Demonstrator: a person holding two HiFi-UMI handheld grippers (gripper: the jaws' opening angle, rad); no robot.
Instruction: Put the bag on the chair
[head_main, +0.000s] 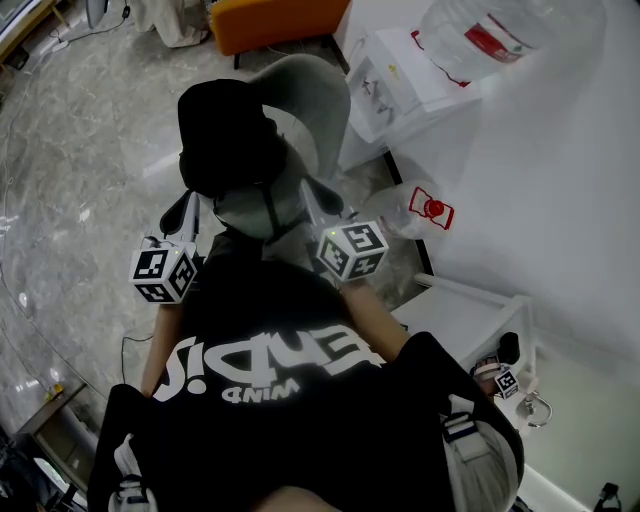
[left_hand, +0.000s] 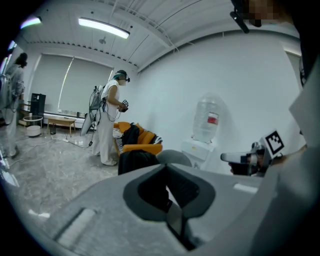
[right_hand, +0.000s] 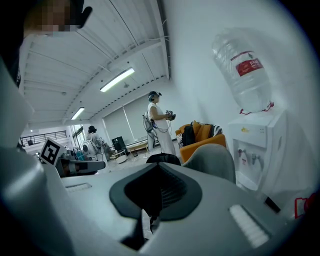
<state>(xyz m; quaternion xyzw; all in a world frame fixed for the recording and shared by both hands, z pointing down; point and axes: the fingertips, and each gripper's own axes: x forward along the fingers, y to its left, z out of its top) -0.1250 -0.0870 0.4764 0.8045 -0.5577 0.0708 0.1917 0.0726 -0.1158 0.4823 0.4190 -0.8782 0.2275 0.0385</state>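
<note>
the grey chair (head_main: 322, 88) stands on the glossy floor straight ahead of the person, with a white water cooler (head_main: 405, 85) just to its right against the wall. the black bag (head_main: 228, 135) sits on the chair, filling the seat in front of the curved backrest.

both grippers are held out side by side, a little short of the chair, one to each side of the bag's near end. the left gripper (head_main: 186, 214) has its jaws brought together. in the left gripper view the two pads meet along a thin seam, and the bag (left_hand: 136, 161) shows just beyond the tips, with the chair back (left_hand: 176, 157) behind it. the right gripper (head_main: 318, 203) is closed the same way. in the right gripper view its pads are pressed together, and the top of the bag (right_hand: 162, 158) rises just past them, left of the chair back (right_hand: 212, 159).

whether either pair of pads pinches a strap or any fabric of the bag cannot be told. the bag lies ahead of both grippers and between them.
</note>
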